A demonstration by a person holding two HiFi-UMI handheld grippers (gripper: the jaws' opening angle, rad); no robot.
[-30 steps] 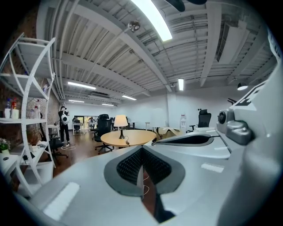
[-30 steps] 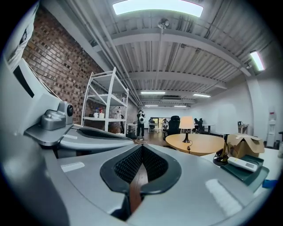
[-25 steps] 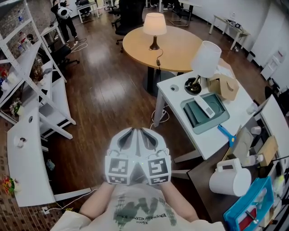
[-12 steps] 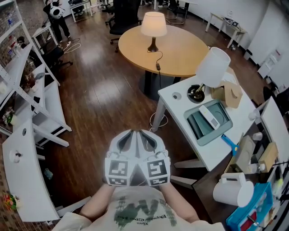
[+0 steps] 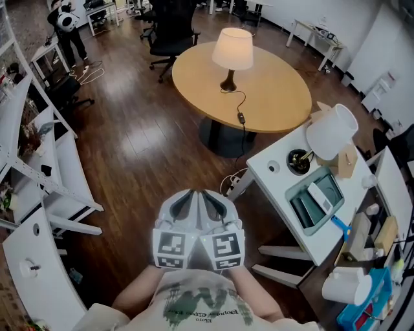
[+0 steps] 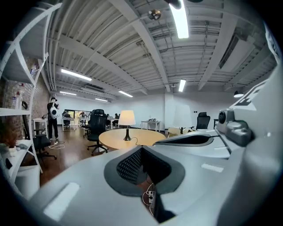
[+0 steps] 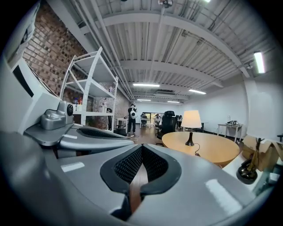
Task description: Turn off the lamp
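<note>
A lit table lamp (image 5: 233,50) with a cream shade and dark base stands on the round wooden table (image 5: 275,87); its black cord (image 5: 240,108) trails over the table's near edge. The lamp also shows ahead in the left gripper view (image 6: 127,118) and in the right gripper view (image 7: 191,120), still well out of reach. My left gripper (image 5: 189,194) and right gripper (image 5: 209,194) are held side by side close to my chest, over the wooden floor. Both are shut with nothing between the jaws (image 6: 141,149) (image 7: 141,146).
A white desk (image 5: 279,184) at the right carries a second, unlit white lamp (image 5: 331,131), a cardboard box and a grey tray. White shelving (image 5: 39,161) lines the left. A black office chair (image 5: 169,29) and a person (image 5: 65,19) are beyond the round table.
The whole view has advanced toward the round table, so the lit lamp and the white desk sit nearer. Both grippers stay together and shut in front of my chest.
</note>
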